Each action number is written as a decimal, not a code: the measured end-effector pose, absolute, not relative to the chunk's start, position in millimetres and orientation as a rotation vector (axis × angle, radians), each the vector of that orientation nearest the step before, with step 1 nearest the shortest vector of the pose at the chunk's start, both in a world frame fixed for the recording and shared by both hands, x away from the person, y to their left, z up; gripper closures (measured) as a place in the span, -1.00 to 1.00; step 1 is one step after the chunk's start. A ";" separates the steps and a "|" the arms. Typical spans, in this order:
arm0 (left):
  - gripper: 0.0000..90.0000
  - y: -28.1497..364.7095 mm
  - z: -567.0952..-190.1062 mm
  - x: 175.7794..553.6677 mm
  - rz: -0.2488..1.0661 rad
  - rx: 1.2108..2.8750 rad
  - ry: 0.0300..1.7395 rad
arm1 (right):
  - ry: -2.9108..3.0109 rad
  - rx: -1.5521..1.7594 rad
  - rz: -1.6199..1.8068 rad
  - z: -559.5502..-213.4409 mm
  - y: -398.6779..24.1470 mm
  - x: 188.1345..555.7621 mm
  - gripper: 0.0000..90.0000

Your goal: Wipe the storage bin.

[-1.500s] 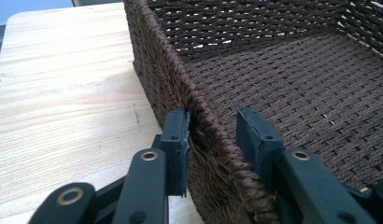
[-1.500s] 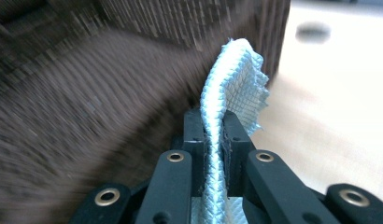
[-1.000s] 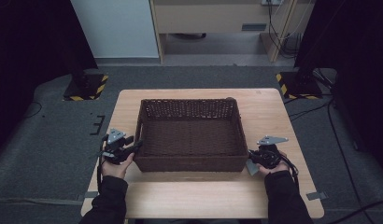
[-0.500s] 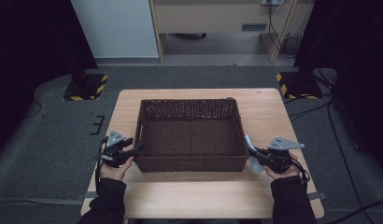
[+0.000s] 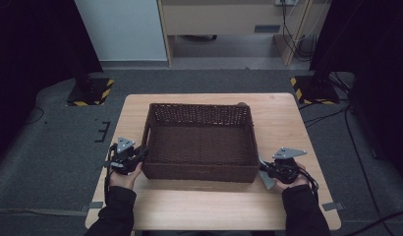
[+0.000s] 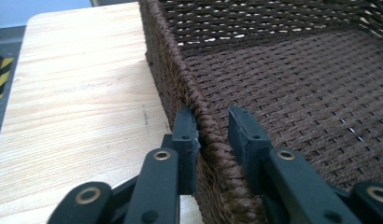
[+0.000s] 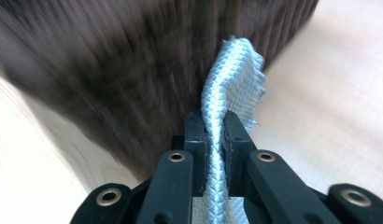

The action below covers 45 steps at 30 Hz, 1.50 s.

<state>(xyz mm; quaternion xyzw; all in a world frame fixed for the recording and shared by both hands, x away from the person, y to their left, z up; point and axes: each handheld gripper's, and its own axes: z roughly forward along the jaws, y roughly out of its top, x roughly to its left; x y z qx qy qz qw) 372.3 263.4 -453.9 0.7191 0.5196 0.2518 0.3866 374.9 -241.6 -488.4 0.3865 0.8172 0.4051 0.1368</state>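
Note:
A dark brown woven basket (image 5: 199, 173) stands in the middle of the wooden table (image 5: 283, 123). My left gripper (image 5: 141, 156) sits at its left wall. In the left gripper view the jaws (image 6: 213, 119) have just been closing and now pinch the wall's rim (image 6: 173, 79), one pad outside and one inside. My right gripper (image 5: 264, 170) is by the basket's near right corner, shut on a pale blue-grey woven cloth (image 5: 267, 180). In the blurred right gripper view the cloth (image 7: 232, 74) stands up from the shut gripper (image 7: 213, 119) in front of the basket's side.
A small dark round thing (image 5: 242, 104) shows behind the basket's far right corner. Bare table lies along the near edge between the two forearms. Black stands with yellow-black striped bases (image 5: 91, 93) (image 5: 312, 88) flank the table on the grey floor.
The right gripper with its cloth has shifted a little beside the basket's near right corner. The left hand has kept its place at the left wall.

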 end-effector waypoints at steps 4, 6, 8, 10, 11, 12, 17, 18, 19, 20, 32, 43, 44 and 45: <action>0.61 265.2 -454.5 372.4 0.629 1.833 1.302 | 2.235 1.035 1.343 -461.2 -247.5 365.1 0.86; 0.58 266.9 -454.9 372.3 0.626 1.841 1.282 | 2.233 1.025 1.354 -459.9 -247.3 364.2 0.86; 0.55 268.2 -455.5 372.5 0.610 1.850 1.258 | 2.240 1.028 1.347 -461.8 -246.4 364.6 0.86; 0.41 271.8 -457.6 372.4 0.568 1.861 1.229 | 2.293 1.056 1.277 -473.1 -243.0 368.4 0.86; 0.39 272.4 -458.2 372.4 0.565 1.865 1.221 | 2.305 1.067 1.261 -475.1 -242.8 369.0 0.86; 0.40 273.2 -457.8 372.3 0.558 1.866 1.223 | 2.319 1.076 1.232 -477.4 -242.9 370.0 0.86; 0.44 273.3 -457.1 370.7 0.559 1.872 1.213 | 2.312 1.088 1.222 -475.6 -246.5 365.3 0.86; 0.43 273.7 -457.0 370.6 0.556 1.873 1.212 | 2.288 1.087 1.248 -470.4 -247.5 361.6 0.86; 0.43 273.7 -456.9 370.5 0.556 1.873 1.212 | 2.278 1.070 1.263 -466.7 -248.7 359.2 0.86; 0.43 273.6 -456.9 370.5 0.556 1.873 1.212 | 2.260 1.063 1.286 -463.1 -249.0 356.2 0.86; 0.34 273.9 -456.7 370.0 0.545 1.865 1.218 | 2.412 1.082 1.140 -487.4 -240.0 346.0 0.86; 0.28 274.2 -456.6 370.1 0.553 1.864 1.225 | 2.252 1.008 1.340 -451.7 -248.9 325.9 0.86; 0.28 274.2 -456.6 370.2 0.553 1.865 1.225 | 2.249 0.998 1.349 -449.8 -248.5 322.5 0.86; 0.28 274.2 -456.6 370.2 0.554 1.866 1.225 | 2.254 0.992 1.347 -449.9 -247.1 320.0 0.86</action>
